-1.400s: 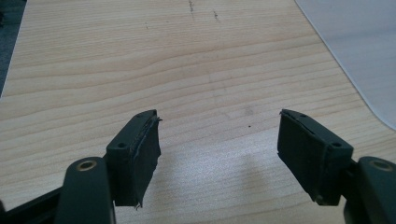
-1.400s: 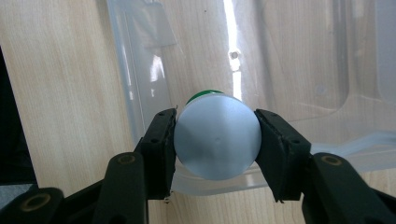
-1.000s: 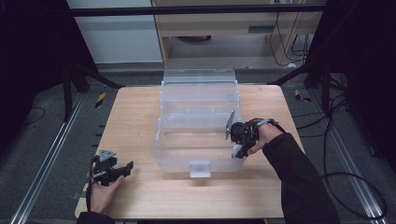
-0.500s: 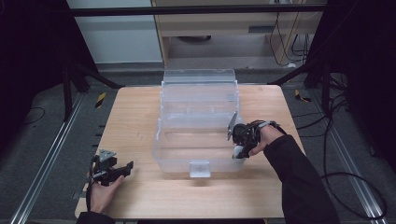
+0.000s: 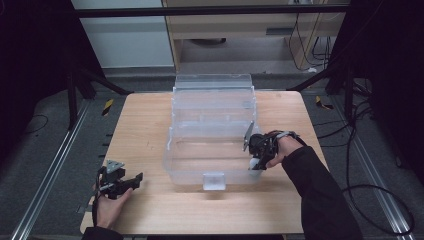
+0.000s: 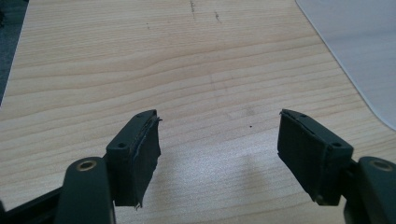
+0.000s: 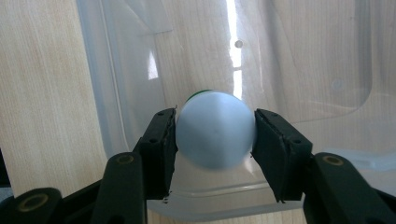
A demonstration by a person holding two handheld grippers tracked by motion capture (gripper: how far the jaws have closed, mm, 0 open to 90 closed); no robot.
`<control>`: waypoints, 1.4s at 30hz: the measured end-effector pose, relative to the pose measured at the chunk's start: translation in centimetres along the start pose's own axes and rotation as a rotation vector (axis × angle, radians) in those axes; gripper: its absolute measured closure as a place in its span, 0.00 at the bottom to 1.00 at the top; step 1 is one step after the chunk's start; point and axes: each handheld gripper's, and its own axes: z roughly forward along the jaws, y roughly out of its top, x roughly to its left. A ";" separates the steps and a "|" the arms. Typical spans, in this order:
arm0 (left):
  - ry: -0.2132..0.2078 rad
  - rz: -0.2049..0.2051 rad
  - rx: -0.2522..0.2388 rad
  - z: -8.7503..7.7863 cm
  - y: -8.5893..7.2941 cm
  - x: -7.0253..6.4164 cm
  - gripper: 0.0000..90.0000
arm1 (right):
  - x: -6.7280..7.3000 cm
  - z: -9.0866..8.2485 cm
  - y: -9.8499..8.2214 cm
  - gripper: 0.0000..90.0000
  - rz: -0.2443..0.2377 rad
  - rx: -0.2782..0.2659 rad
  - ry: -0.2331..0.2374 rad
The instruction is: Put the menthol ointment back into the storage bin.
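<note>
Above the clear plastic box's (image 5: pixel 210 150) right front corner, our right gripper (image 7: pixel 215 135) clamps a pale round-topped bottle (image 7: pixel 215 136), while our left gripper (image 6: pixel 219 144), well left of the box, gapes empty.

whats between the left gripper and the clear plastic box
Bare wooden table. In the high view nothing lies between the left gripper and the clear plastic box; the left gripper view shows plain wood ahead of its open jaws.
</note>
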 end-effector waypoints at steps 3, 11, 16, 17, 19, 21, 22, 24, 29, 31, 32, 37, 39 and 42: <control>0.001 0.001 0.001 0.0 0.0 0.0 0.32 | 0.0 -0.1 -0.1 0.56 -0.002 -0.007 -0.007; 0.001 -0.001 0.000 0.0 0.0 0.0 0.32 | 0.2 -0.5 -0.2 0.56 0.002 -0.023 -0.018; 0.002 -0.002 0.000 0.0 0.0 0.0 0.32 | 0.2 -1.4 -0.5 0.52 0.042 -0.072 -0.041; 0.002 -0.002 0.000 0.0 0.0 0.0 0.32 | 0.3 -1.6 -0.5 0.51 0.059 -0.086 -0.040; 0.002 -0.003 0.000 0.0 0.0 0.1 0.32 | 0.5 -2.2 -0.7 0.50 0.085 -0.118 -0.063; 0.003 -0.004 0.000 0.0 0.0 0.1 0.33 | 0.6 -2.6 -0.9 0.47 0.095 -0.146 -0.087; 0.003 -0.005 0.000 0.0 0.0 0.1 0.33 | 0.7 -2.8 -1.0 0.48 0.104 -0.163 -0.096; 0.003 -0.004 0.000 0.0 0.0 0.1 0.33 | 0.9 -3.5 -1.4 0.45 0.127 -0.216 -0.121; 0.001 -0.004 -0.001 0.0 0.0 0.1 0.35 | 1.5 -4.5 -3.0 0.45 0.158 -0.329 -0.163; 0.001 -0.005 0.000 0.0 0.0 0.1 0.35 | 1.6 -4.7 -3.8 0.44 0.203 -0.374 -0.189; 0.000 -0.005 0.001 0.0 0.0 0.1 0.37 | 1.8 -4.8 -4.6 0.48 0.244 -0.414 -0.216; -0.001 -0.005 0.001 -0.1 0.0 0.1 0.38 | 2.3 -4.8 -6.3 0.52 0.320 -0.498 -0.249; -0.001 -0.005 0.001 -0.1 0.0 0.1 0.39 | 2.7 -4.7 -7.2 0.54 0.357 -0.538 -0.266; 0.000 -0.004 0.001 -0.1 0.0 0.1 0.40 | 3.3 -4.3 -8.5 0.56 0.396 -0.580 -0.278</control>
